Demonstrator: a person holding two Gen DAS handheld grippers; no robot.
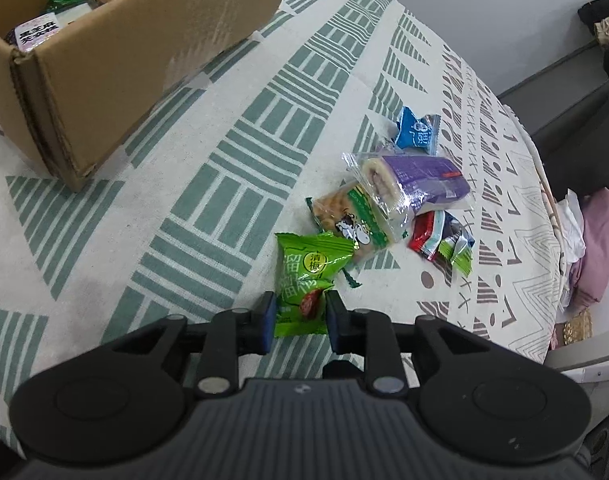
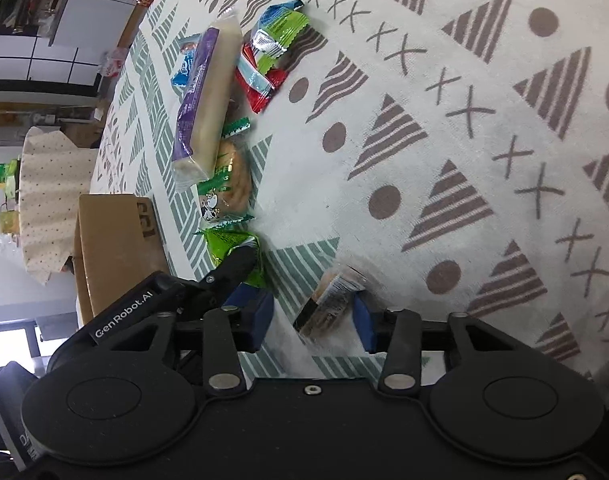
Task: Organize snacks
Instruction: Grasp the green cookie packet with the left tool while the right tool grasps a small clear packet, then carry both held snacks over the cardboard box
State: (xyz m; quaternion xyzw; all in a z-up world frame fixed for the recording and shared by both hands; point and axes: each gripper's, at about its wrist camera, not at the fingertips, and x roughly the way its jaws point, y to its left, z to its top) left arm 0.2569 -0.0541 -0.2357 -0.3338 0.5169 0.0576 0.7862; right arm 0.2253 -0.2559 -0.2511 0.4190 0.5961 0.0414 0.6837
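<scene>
Left gripper [image 1: 300, 312] clamps green packet [image 1: 304, 280]; right gripper [image 2: 314, 314] straddles brown snack [image 2: 328, 300].

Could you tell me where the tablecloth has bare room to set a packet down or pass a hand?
A wide bare strip runs between the cardboard box and the snack pile. The patterned tablecloth beyond the red packet is bare too. It is crowded around the green packet, cake roll and both grippers.

Your left wrist camera looks steeply down along its fingers, close over the tablecloth [image 1: 208, 184], box [image 1: 116, 60] far left. Your right one, rolled sideways, sits equally near. Both share the snack pile [image 1: 388, 200] [image 2: 220, 120] and that box [image 2: 112, 240].
</scene>
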